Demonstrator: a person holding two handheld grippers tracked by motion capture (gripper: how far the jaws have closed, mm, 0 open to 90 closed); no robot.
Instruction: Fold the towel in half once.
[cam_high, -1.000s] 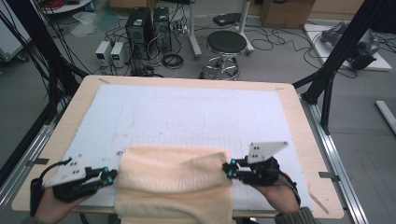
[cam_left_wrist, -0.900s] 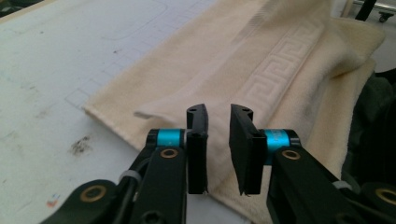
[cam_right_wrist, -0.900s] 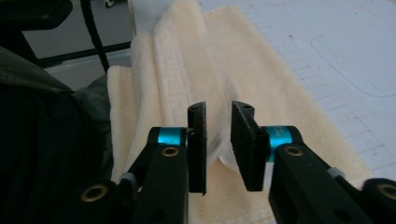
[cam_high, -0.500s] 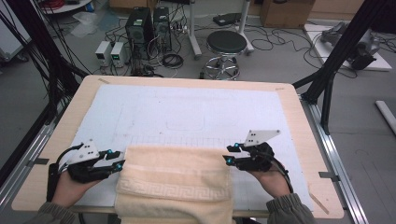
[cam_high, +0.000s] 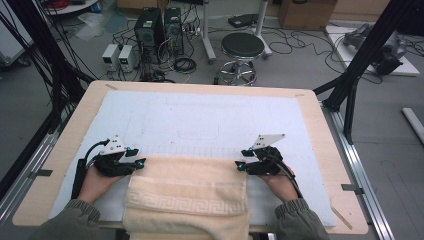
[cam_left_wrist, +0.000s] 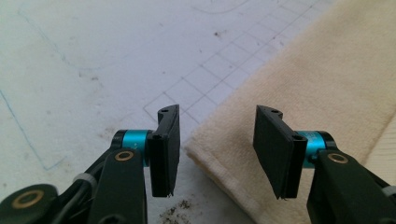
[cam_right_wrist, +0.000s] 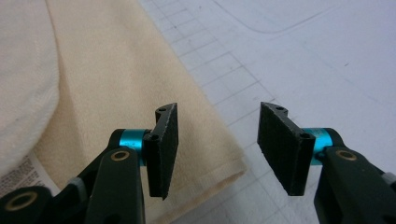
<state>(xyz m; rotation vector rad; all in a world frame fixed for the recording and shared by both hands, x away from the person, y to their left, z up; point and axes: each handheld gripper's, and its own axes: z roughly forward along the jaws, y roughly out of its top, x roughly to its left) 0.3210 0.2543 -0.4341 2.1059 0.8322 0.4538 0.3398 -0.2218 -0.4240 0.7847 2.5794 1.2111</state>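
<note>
You are seated at a wooden bench (cam_high: 70, 145) covered by a white mat (cam_high: 210, 117) printed with a faint grid and outlines. A cream folded towel (cam_high: 187, 192) lies on the mat at the near edge of the bench, between your two hands, with a band of key-pattern weave across its near part; its nearest edge hangs over the bench edge.

Your left tongs (cam_high: 141, 162) sit at the towel's far left corner. In the left gripper view, the left tongs (cam_left_wrist: 217, 149) are spread, their jaws having just been opening; the corner of the towel (cam_left_wrist: 322, 79) lies on the mat below the gap, and neither pad presses on it.

Your right tongs (cam_high: 239, 165) sit at the towel's far right corner. In the right gripper view, the right tongs (cam_right_wrist: 218, 149) are likewise spread and have just been opening. The towel (cam_right_wrist: 121, 79) runs under the left jaw, and its corner ends below the gap between the jaws, lying flat on the mat, free of both pads. A small printed label (cam_right_wrist: 25, 179) shows at the lower left of that view, beside the towel.

Beyond the bench, a round black stool (cam_high: 242, 47) stands on the grey floor among cables and black computer towers (cam_high: 160, 22).
</note>
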